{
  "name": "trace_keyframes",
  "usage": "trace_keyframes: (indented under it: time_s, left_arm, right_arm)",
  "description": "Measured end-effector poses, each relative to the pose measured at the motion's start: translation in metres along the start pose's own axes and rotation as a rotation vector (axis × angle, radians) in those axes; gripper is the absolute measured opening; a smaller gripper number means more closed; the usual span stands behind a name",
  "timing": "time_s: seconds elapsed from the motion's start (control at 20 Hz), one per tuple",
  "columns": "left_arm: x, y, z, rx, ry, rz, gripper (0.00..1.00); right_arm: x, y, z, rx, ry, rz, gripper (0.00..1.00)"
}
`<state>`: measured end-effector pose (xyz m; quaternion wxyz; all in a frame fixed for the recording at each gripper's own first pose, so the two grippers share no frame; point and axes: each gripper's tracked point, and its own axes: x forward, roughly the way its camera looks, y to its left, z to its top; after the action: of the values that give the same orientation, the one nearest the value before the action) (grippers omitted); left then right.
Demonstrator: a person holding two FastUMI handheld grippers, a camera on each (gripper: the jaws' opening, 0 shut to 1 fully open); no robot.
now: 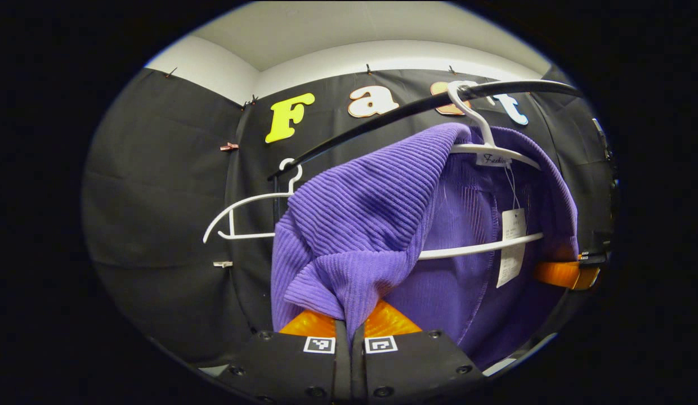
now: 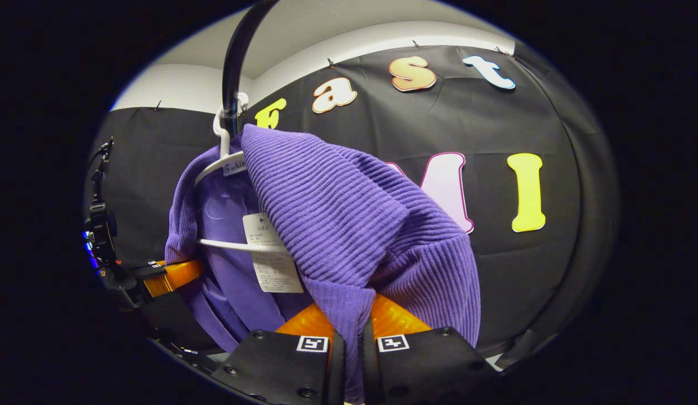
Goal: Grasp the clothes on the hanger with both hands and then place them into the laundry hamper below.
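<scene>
A purple ribbed knit sweater [image 1: 360,225] hangs on a white hanger [image 1: 490,152] from a black rail [image 1: 383,118]. My left gripper [image 1: 349,326] is shut on a fold of the sweater's shoulder, the fabric pinched between both fingers. In the right gripper view the same sweater [image 2: 349,225] drapes over the hanger [image 2: 222,163], and my right gripper [image 2: 352,332] is shut on the opposite shoulder fold. A paper tag [image 2: 270,259] dangles inside the sweater. The right gripper [image 1: 568,274] appears at the far side in the left gripper view; the left gripper [image 2: 169,277] appears at the left in the right gripper view.
A second, bare white hanger [image 1: 242,216] hangs further along the rail on the left. The black cloth wall stands close behind. A dark stand with a device [image 2: 101,225] is at the left edge of the right gripper view.
</scene>
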<state>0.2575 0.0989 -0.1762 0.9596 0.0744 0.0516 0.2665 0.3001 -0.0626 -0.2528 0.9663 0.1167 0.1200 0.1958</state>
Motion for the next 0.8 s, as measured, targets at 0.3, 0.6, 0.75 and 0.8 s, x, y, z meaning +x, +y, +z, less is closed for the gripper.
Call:
trace_keyframes:
  time_s: [0.3,0.6,0.75,0.8]
  left_arm:
    - [-0.015,0.026,0.025,0.008,-0.037,0.061,0.05]
    - [-0.023,0.047,0.068,0.002,-0.123,0.118,0.05]
    - [-0.018,0.058,0.084,-0.005,-0.150,0.130,0.06]
    - [-0.016,0.064,0.090,-0.007,-0.158,0.132,0.06]
  right_arm:
    - [-0.021,-0.025,0.028,0.079,-0.088,-0.023,0.17]
    - [-0.040,-0.028,0.070,0.179,-0.198,-0.012,0.17]
    - [-0.039,-0.032,0.084,0.257,-0.244,0.009,0.17]
    - [-0.038,-0.034,0.089,0.288,-0.256,0.014,0.17]
